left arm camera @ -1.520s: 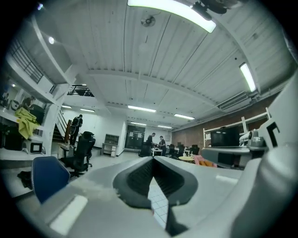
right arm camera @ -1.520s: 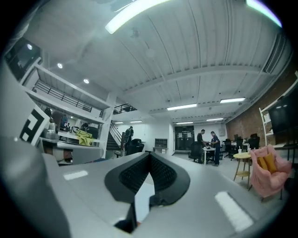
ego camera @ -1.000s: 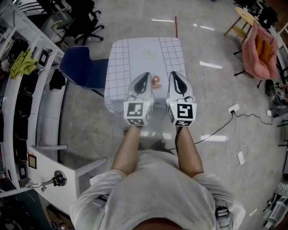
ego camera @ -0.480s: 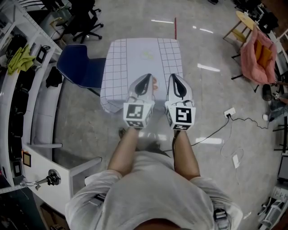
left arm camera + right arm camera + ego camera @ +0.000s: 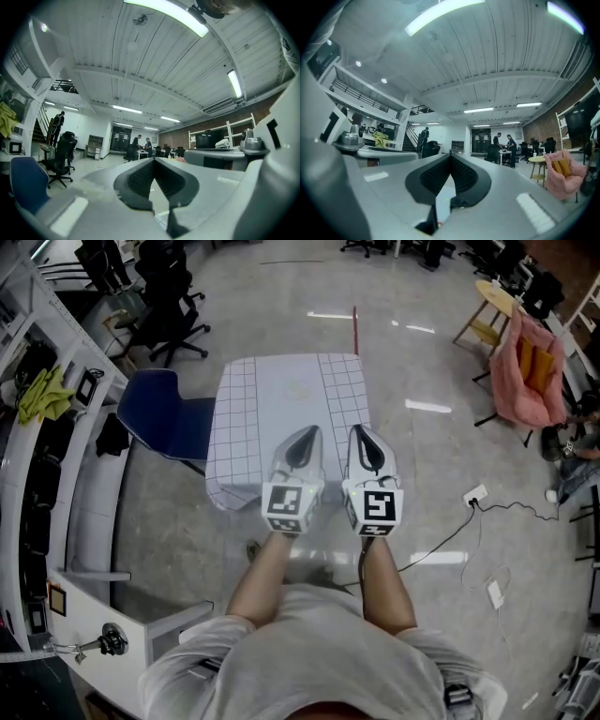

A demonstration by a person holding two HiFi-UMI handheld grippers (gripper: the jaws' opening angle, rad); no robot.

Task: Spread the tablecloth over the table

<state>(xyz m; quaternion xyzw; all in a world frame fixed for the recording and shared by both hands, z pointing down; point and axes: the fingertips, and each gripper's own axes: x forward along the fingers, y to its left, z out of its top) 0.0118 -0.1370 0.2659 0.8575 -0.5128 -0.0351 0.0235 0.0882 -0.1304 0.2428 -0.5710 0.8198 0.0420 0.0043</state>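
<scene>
A white tablecloth [image 5: 272, 399] with a grid print lies over a small table and hangs down at its near left corner. My left gripper [image 5: 306, 437] and right gripper [image 5: 364, 435] hover side by side above the near edge of the cloth, pointing away from me. Both are shut with nothing between the jaws. In the left gripper view the left gripper [image 5: 153, 160] points out across the room, its jaw tips touching. In the right gripper view the right gripper [image 5: 450, 156] does the same, with a sliver of the cloth [image 5: 443, 206] showing below the jaws.
A blue chair [image 5: 159, 413] stands against the table's left side. A white shelf unit [image 5: 52, 456] runs along the left. A red pole [image 5: 355, 317] stands behind the table. A pink-draped chair [image 5: 523, 371] is at far right. A cable and socket [image 5: 473, 495] lie on the floor.
The whole scene has slid down in the head view. A small pinkish thing seen between the grippers earlier is now out of sight. Both grippers stay shut.
</scene>
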